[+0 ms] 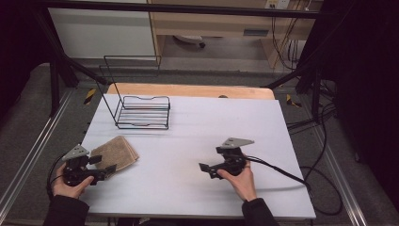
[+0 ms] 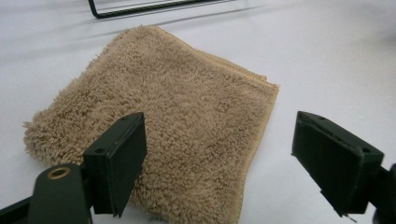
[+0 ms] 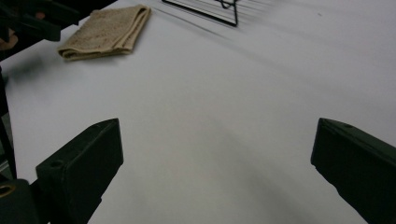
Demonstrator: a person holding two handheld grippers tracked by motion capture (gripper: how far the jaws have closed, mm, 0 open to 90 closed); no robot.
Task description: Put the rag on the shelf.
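While the folded towel [image 1: 114, 153] lies flat near the left front edge of the white table [image 1: 188, 141], the folding looks done and what seems left is moving it, perhaps to the wire rack [image 1: 141, 112] behind it. The left gripper [image 1: 102, 165] hangs just over the towel's near corner, jaws wide and pressing on nothing. The right gripper [image 1: 205, 168] sits well apart, mid-table, jaws spread and empty. Nearly square, the towel lies diagonal to the table edge, one corner pointing toward the rack.
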